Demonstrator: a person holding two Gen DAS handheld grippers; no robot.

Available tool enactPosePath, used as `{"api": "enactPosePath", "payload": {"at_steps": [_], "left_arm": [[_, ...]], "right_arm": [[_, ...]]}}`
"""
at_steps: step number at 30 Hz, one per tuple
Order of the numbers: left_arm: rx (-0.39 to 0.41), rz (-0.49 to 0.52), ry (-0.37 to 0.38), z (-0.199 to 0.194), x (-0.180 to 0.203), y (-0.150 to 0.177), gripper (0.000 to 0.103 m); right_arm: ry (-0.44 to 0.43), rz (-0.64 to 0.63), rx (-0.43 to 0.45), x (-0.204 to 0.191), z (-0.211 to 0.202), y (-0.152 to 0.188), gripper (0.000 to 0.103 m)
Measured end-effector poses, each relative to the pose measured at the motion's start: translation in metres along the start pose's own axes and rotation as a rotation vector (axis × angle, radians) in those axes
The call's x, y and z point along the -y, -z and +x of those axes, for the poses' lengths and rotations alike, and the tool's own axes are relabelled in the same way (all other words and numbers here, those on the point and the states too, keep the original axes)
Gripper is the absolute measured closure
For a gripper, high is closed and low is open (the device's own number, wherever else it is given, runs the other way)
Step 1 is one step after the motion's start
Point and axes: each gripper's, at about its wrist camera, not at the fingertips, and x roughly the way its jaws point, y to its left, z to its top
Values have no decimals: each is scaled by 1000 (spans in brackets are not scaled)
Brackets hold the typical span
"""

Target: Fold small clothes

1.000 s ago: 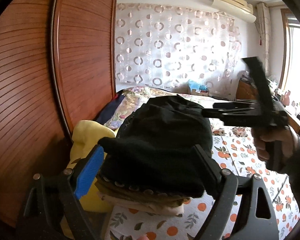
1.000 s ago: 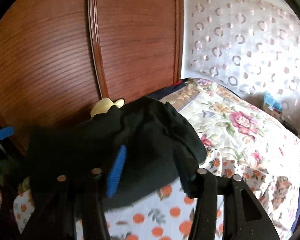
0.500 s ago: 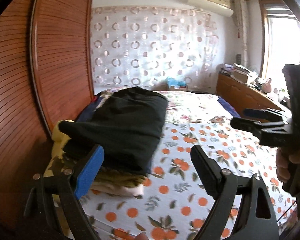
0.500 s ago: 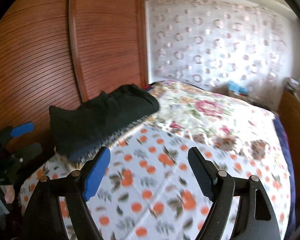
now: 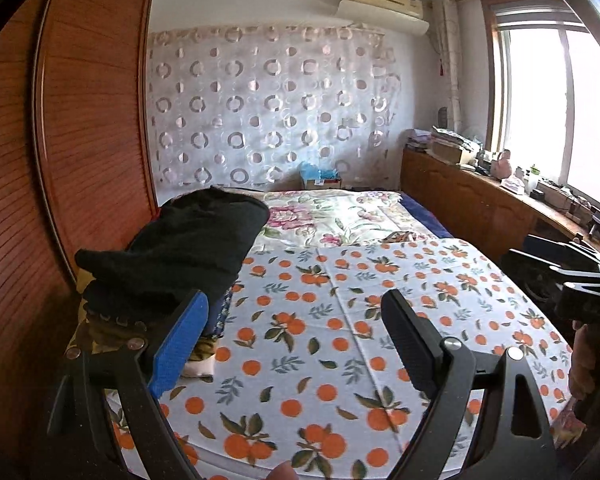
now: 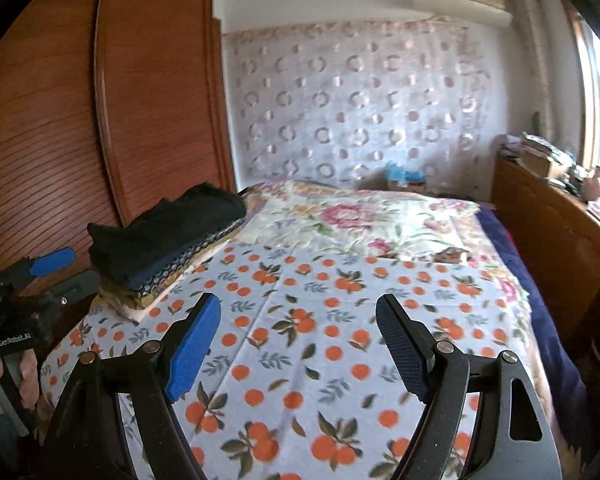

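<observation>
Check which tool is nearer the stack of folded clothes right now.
Left. The left tool sits right beside the stack of folded clothes, its blue finger overlapping the stack's near corner. The right tool is further along the orange-print sheet, stack off to its left.

The bed (image 6: 500, 220) carries an orange-print sheet (image 6: 340, 320) — with a folded clothes stack (image 6: 160, 256) at its left edge.
</observation>
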Motion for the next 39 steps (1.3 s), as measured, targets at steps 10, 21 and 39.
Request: {"api": "enactPosePath", "payload": {"at_steps": [10,21,39], "left_arm": [[68,35,-12,-28,24,-26,14],[121,21,14,-54,29,-40,14],[109,23,-17,-51,31,-36,14]], "right_arm": [[71,28,95,-22,-47,8,17],[116,32,171,-38,-69,22,9],[120,39,162,-28,-64,22,9]]}}
